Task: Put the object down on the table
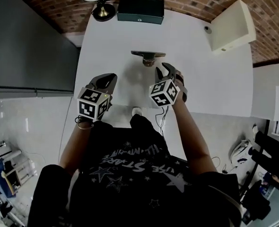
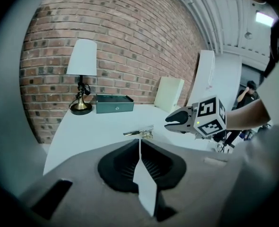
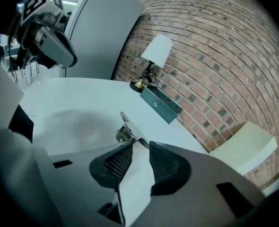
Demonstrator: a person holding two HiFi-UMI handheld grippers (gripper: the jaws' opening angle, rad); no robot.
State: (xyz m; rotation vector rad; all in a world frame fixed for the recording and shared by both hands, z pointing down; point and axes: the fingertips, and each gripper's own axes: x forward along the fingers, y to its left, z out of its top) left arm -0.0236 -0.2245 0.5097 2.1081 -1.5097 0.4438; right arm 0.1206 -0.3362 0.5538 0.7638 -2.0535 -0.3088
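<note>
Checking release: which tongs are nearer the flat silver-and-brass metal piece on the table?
Right. Right tongs sit open just near-right of the metal piece, apart from it; left tongs, shut, hang farther off at its near-left.

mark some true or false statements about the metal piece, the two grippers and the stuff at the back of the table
1. The metal object lies on the white table with nothing gripping it. True.
2. The right gripper is clamped on the metal object. False: its jaws stand apart with nothing between them, and the object lies just beyond them.
3. The lamp stands beside the dark green box at the table's far end. True.
4. The left gripper holds the dark green box. False: its jaws are together and empty, and the box sits far across the table.
</note>
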